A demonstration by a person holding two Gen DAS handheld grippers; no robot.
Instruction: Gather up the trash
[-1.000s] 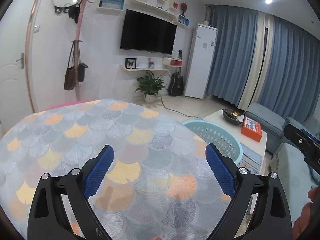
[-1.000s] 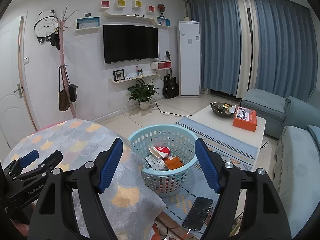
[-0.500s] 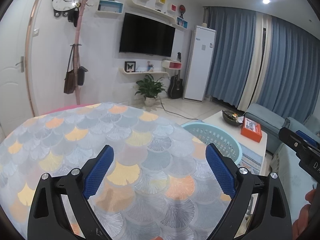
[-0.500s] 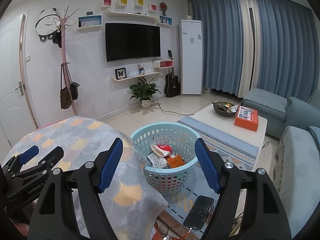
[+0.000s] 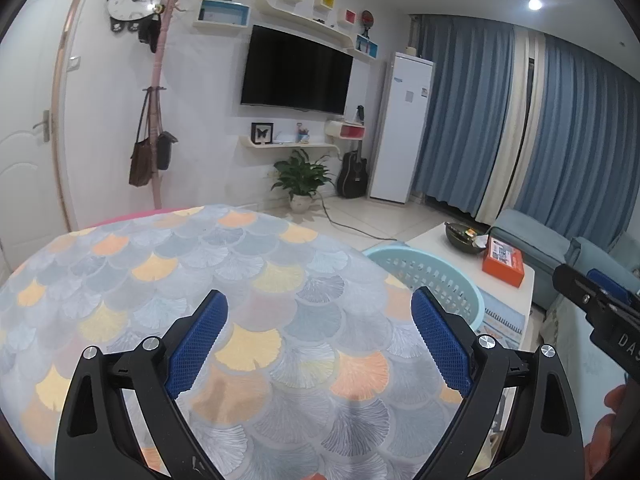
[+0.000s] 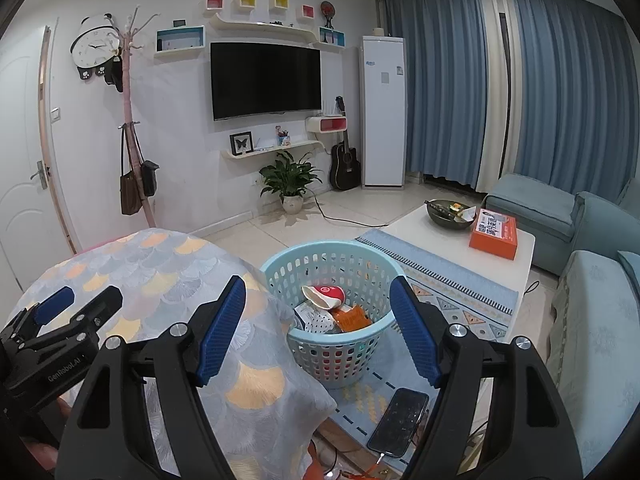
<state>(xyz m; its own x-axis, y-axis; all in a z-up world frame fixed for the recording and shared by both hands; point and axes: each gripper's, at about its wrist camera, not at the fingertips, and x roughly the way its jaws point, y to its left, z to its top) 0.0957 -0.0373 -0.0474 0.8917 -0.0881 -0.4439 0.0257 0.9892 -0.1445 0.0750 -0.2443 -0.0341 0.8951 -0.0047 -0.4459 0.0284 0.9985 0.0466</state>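
Observation:
In the right wrist view my right gripper point(image 6: 318, 292) stands open and empty above a light blue plastic basket point(image 6: 280, 266) on the floor. The basket holds trash: a red and white cup point(image 6: 326, 294), an orange wrapper point(image 6: 352, 318) and some white pieces. In the left wrist view my left gripper point(image 5: 320, 316) is open with nothing between its blue pads, over the table's fan-patterned cloth point(image 5: 240, 264). No trash shows on the cloth. The basket's rim point(image 5: 432, 276) peeks past the table's right edge. Each gripper shows at the edge of the other's view: the left gripper point(image 6: 82, 302), the right gripper point(image 5: 586, 280).
A phone point(image 6: 400, 420) on a cable lies on the rug beside the basket. A white coffee table point(image 6: 416, 222) carries an orange box point(image 6: 494, 232) and a dark bowl point(image 6: 450, 212). A blue-grey sofa point(image 6: 592, 312) fills the right. A coat stand point(image 6: 134, 152), plant point(image 6: 290, 180) and guitar stand at the far wall.

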